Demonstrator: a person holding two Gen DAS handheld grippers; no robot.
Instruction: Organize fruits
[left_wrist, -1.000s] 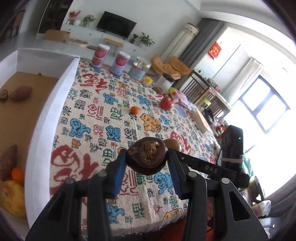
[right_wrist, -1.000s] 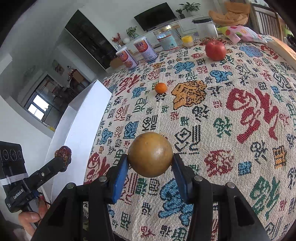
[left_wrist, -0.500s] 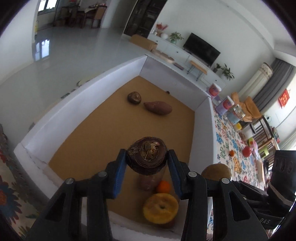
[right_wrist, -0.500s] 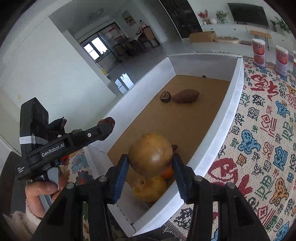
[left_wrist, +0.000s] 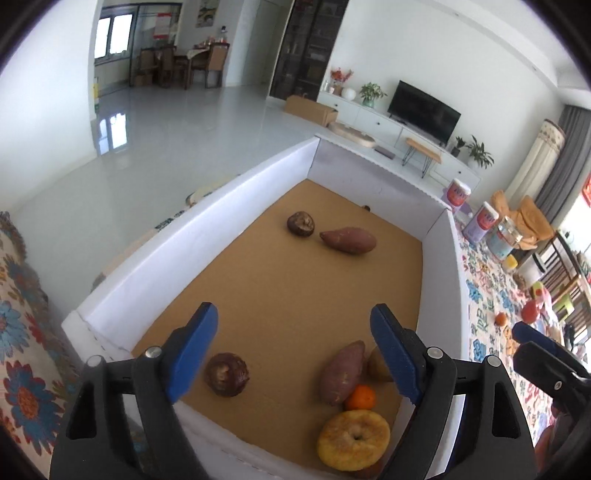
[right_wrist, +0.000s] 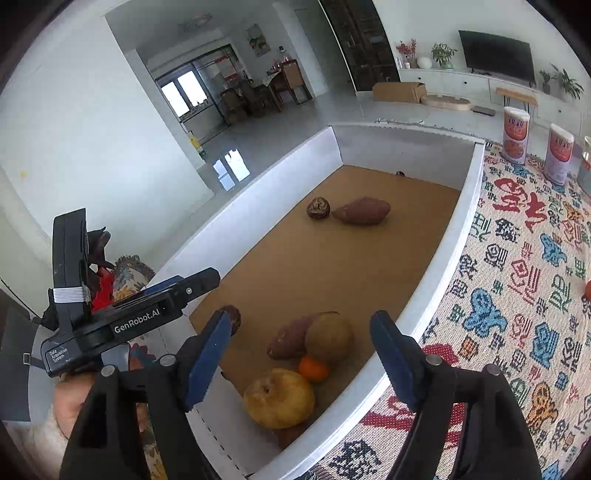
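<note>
A white-walled box (left_wrist: 155, 258) with a brown floor holds the fruit. My left gripper (left_wrist: 295, 350) is open and empty above its near end; the dark brown round fruit (left_wrist: 226, 374) lies on the floor just below it. My right gripper (right_wrist: 299, 354) is open and empty over the box's near right corner (right_wrist: 424, 302); the round tan fruit (right_wrist: 328, 336) rests below among a sweet potato (right_wrist: 291, 339), a small orange (right_wrist: 313, 368) and a yellow pear-like fruit (right_wrist: 279, 397). Another dark fruit (left_wrist: 300, 223) and sweet potato (left_wrist: 349, 240) lie further back.
A patterned cloth (right_wrist: 517, 277) covers the table right of the box, with two cans (right_wrist: 535, 147) at its far end. A red apple (left_wrist: 532, 310) and a small orange (left_wrist: 500, 318) lie on it. A floral cushion (left_wrist: 22, 332) sits left.
Both grippers swung from the cloth to over the box, then opened. The dark fruit and the tan fruit dropped out and now lie on the box floor.
</note>
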